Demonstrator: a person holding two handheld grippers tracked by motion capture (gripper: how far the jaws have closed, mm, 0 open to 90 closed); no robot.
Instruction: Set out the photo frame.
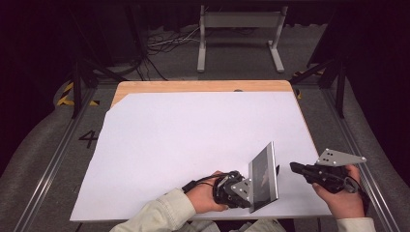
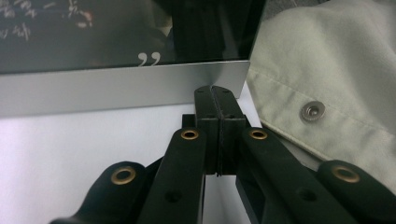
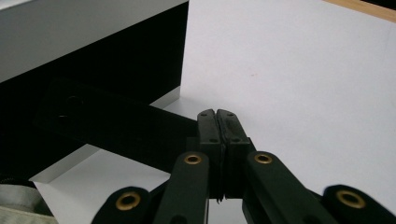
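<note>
Both hand-held grippers working a standing picture frame [image 1: 264, 176]

Left hand-held gripper [image 1: 247, 189], jaws pressed together, nudging its silver edge at 9 o'clock; right hand-held gripper [image 1: 294, 167] likewise closed, empty. Probably rigid, glassy, tip-prone: pinch the border.

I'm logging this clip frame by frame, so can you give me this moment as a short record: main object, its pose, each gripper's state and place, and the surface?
object: picture frame, silver-edged with dark glass
pose: standing tilted on its stand, near the table's front edge
left gripper: shut, holding nothing, jaw tips at the frame's silver lower edge
right gripper: shut, holding nothing, just right of the frame, beside its black back stand
surface: white sheet on a wooden table
</note>
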